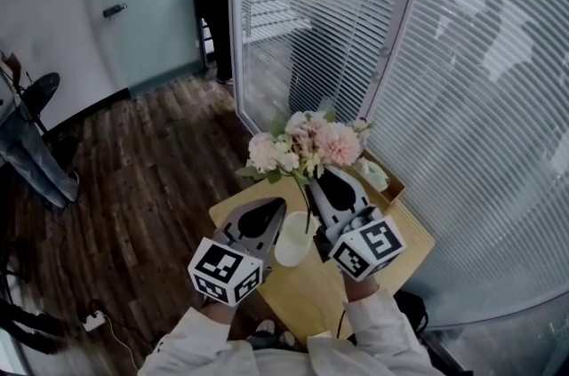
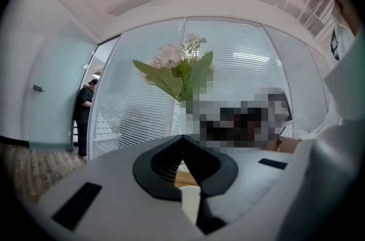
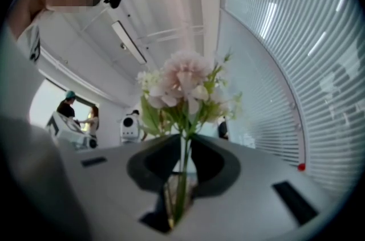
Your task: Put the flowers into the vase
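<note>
While the head view is looking steeply down, it is showing the right claw (image 1: 325,176) grasping the flowers (image 1: 302,148) by their stems, with the pink and white blooms upright above it. A pale vase (image 1: 293,241) is standing on the wooden surface (image 1: 400,257) between the two claws. One thin stem is reaching its rim, though whether it is inside cannot be told. The left claw (image 1: 277,205) is hanging just beside the vase.

Only the left gripper view is revealing that the left claw (image 2: 182,140) is clenched, tips meeting, with the flowers (image 2: 178,72) ahead against the blinds.

Only the right gripper view is showing the green stems (image 3: 181,188) pinched in the right claw (image 3: 183,143), with the flowers (image 3: 185,81) rising beyond.
</note>
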Demonstrator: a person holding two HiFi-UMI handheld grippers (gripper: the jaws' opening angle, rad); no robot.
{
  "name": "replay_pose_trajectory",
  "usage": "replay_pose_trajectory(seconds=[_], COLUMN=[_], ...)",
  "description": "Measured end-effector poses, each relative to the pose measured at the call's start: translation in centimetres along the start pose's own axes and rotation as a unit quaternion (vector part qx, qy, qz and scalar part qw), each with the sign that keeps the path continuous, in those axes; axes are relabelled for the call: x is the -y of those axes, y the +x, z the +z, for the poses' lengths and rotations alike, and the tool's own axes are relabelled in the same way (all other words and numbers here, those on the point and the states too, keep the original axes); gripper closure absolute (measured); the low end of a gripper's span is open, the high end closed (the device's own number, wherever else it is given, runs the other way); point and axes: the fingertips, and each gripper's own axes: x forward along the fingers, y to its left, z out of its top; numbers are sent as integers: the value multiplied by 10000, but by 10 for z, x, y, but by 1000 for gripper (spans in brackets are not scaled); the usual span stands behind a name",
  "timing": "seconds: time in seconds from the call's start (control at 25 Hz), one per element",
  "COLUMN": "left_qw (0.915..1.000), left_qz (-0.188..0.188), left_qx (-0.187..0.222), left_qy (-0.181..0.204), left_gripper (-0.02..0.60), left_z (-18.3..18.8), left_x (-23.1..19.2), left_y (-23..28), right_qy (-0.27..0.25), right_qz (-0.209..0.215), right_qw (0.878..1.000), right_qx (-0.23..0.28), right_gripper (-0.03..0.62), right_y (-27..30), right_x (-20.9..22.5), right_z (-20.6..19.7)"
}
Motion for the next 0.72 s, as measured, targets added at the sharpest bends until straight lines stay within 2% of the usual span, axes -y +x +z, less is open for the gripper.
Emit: replay_pose_trajectory(seconds=[0.48,0.72], left_qw=[9993,9984], left_qz=[-133,-55], left_qx=[-294,-434], left_qy=[-194,-371], left_gripper=[572,572], left_z=[-30,-47], left_x=[8,8], left_y=[-8,-14], right_qy=[293,434], right_qz=[-214,-355], right_qw=[9991,9976], right_qx=[-219,-412], right_gripper=[530,530], right_y=[-25,-40], right_x=[-4,1], right_z=[-40,-59])
